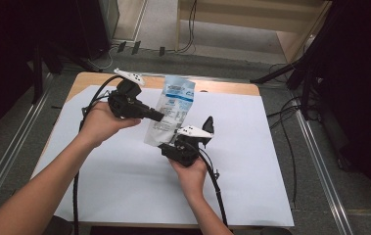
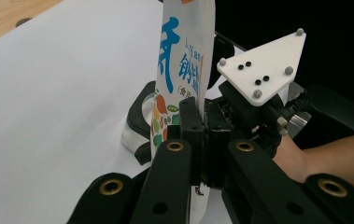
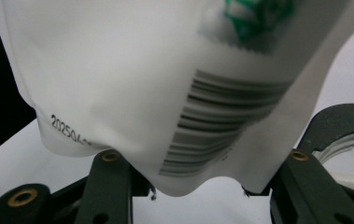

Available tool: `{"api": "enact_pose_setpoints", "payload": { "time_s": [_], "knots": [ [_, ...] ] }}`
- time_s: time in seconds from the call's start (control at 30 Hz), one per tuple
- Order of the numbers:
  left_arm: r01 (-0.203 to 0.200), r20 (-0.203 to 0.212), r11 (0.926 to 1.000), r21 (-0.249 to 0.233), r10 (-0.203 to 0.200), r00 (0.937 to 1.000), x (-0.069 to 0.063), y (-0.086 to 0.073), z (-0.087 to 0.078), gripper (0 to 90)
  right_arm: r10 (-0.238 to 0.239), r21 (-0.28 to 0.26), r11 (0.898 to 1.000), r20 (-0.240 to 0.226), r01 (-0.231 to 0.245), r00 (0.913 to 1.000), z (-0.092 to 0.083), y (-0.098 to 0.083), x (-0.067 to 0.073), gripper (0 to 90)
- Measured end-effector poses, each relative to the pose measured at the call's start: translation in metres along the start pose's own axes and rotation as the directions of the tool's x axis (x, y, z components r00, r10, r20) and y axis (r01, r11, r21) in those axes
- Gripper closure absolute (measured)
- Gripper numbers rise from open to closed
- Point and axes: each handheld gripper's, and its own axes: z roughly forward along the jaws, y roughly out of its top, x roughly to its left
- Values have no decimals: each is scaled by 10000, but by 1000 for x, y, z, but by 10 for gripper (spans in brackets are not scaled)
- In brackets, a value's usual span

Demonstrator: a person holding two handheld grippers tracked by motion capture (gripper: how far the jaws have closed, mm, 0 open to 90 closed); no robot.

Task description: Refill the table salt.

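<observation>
A white stand-up pouch (image 1: 173, 107) with a blue top band and printed text is held up above the white sheet (image 1: 251, 161) that covers the table. My left gripper (image 1: 161, 117) reaches in from the left, shut on the pouch's side edge. In the left gripper view its jaws (image 2: 198, 128) pinch the pouch (image 2: 184, 60) flat between them. My right gripper (image 1: 166, 145) comes from below, and its jaws (image 3: 198, 189) stand either side of the pouch's bulged bottom (image 3: 165, 93), pressing on it near the barcode. The right gripper's white plate (image 2: 263, 65) shows just behind the pouch.
A black curved piece with a pale inner rim (image 2: 137, 119) (image 3: 347, 133) sits beside the pouch's base; I cannot tell what it is. The wooden table's far edge (image 1: 222, 88) shows beyond the sheet. Cables and dark stands ring the table on the floor.
</observation>
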Motion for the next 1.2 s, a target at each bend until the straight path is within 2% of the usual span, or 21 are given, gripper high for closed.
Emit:
{"api": "enact_pose_setpoints", "payload": {
  "time_s": [0.17,0.2,0.43,0.47,0.7,0.9,0.93,1.03,1.1,1.13,1.2],
  "knots": [
    [5,16,10000,-49,-5,10000,0,-2,0,900,17,14,10000,-94,-17,10000,2,0,-1,561],
    [-30,-42,9998,-207,29,10000,0,-1,-1,900,-14,-13,10000,-105,13,9999,1,0,0,561],
    [52,213,9991,-420,-43,9998,1,0,-3,900,71,-101,9999,-359,-75,9993,0,2,0,563],
    [67,205,9990,-431,-58,9998,1,0,-3,900,111,52,9999,-530,-108,9985,2,2,1,566],
    [84,257,9986,-525,-71,9996,2,-1,-7,900,-268,273,9992,-709,288,9971,4,0,8,567],
    [160,263,9966,-808,-140,9996,4,-4,-17,900,-411,501,9977,-821,454,9958,3,0,12,568],
    [130,134,9962,-863,-119,9998,4,-4,-19,900,-409,542,9975,-811,454,9959,3,0,12,567],
    [171,85,9956,-924,-164,9998,5,-5,-24,900,-524,716,9958,-748,578,9958,1,0,12,567],
    [231,-77,9949,-986,-240,9997,6,-6,-30,900,-581,867,9941,-788,649,9952,0,0,13,567],
    [259,-287,9942,-1043,-291,9992,8,-9,-36,900,-587,871,9940,-812,657,9950,-1,0,13,567],
    [251,-359,9944,-1029,-289,9989,10,-10,-39,900,-575,908,9937,-908,658,9942,-2,1,14,567]
  ]
}}
